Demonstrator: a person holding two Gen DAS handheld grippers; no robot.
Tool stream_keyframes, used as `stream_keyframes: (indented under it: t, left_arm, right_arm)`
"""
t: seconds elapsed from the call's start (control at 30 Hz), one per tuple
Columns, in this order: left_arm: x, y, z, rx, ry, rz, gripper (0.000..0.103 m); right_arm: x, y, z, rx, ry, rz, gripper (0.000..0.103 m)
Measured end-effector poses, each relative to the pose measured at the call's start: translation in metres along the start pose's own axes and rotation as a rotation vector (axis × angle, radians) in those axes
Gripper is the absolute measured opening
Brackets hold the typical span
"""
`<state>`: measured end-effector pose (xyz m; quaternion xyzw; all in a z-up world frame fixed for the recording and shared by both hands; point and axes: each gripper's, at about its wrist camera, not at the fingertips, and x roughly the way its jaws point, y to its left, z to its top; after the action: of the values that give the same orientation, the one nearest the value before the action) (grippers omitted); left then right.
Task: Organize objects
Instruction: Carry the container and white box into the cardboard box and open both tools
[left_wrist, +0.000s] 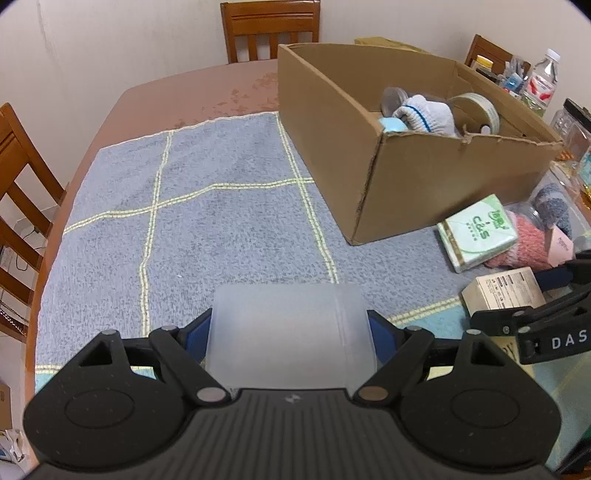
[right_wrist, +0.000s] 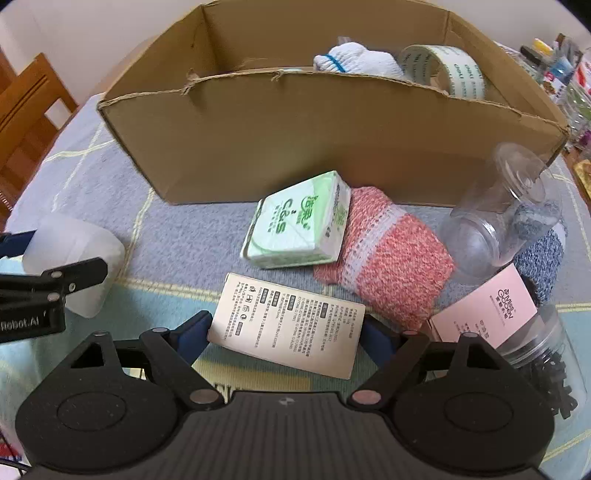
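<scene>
My left gripper (left_wrist: 290, 334) is shut on a frosted white plastic container (left_wrist: 290, 325), held above the blue towel; the container also shows in the right wrist view (right_wrist: 74, 258). My right gripper (right_wrist: 286, 328) is shut on a cream box with printed text (right_wrist: 286, 325), also seen in the left wrist view (left_wrist: 502, 291). The cardboard box (left_wrist: 424, 184) stands ahead and holds a white glove (left_wrist: 428, 112), a tape roll (left_wrist: 476, 109) and other items. A green tissue pack (right_wrist: 299, 221) and a pink knitted sock (right_wrist: 384, 258) lie in front of the box.
A clear plastic jar (right_wrist: 495, 221), a blue knitted sock (right_wrist: 543, 251), a pink card box (right_wrist: 487, 310) and a jar of dark pieces (right_wrist: 546, 365) lie at the right. Wooden chairs (left_wrist: 269, 29) surround the table. Bottles and clutter (left_wrist: 539, 81) stand at the far right.
</scene>
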<state>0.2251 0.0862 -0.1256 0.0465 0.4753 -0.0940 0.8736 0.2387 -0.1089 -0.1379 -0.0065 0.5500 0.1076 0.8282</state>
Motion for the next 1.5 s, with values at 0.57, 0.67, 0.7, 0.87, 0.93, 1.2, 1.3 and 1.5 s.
stream_keyframes:
  t: [0.57, 0.67, 0.7, 0.87, 0.93, 1.2, 1.3, 1.5]
  left_arm:
    - [-0.075, -0.028, 0.045, 0.067, -0.048, -0.106, 0.083]
    - [-0.084, -0.039, 0.061, 0.078, -0.080, -0.122, 0.083]
    - [-0.087, -0.043, 0.066, 0.084, -0.091, -0.128, 0.083]
    - [-0.088, -0.067, 0.097, 0.111, -0.144, -0.151, 0.083]
    - [-0.084, -0.078, 0.110, 0.120, -0.161, -0.161, 0.083]
    - [-0.052, -0.109, 0.147, 0.111, -0.159, -0.184, 0.083]
    - [-0.038, -0.117, 0.155, 0.096, -0.145, -0.187, 0.083]
    - [-0.017, -0.128, 0.168, 0.050, -0.124, -0.177, 0.083]
  right_arm:
    - [-0.072, -0.016, 0.013, -0.158, -0.006, 0.095, 0.089]
    - [-0.086, -0.018, 0.021, -0.185, -0.035, 0.098, 0.089]
    - [-0.091, -0.019, 0.024, -0.192, -0.046, 0.098, 0.089]
    - [-0.117, -0.030, 0.039, -0.216, -0.110, 0.092, 0.089]
    - [-0.123, -0.036, 0.047, -0.221, -0.135, 0.084, 0.089]
    - [-0.138, -0.073, 0.079, -0.228, -0.209, 0.030, 0.089]
    - [-0.135, -0.090, 0.090, -0.221, -0.218, 0.014, 0.089]
    - [-0.122, -0.113, 0.107, -0.222, -0.208, 0.016, 0.089]
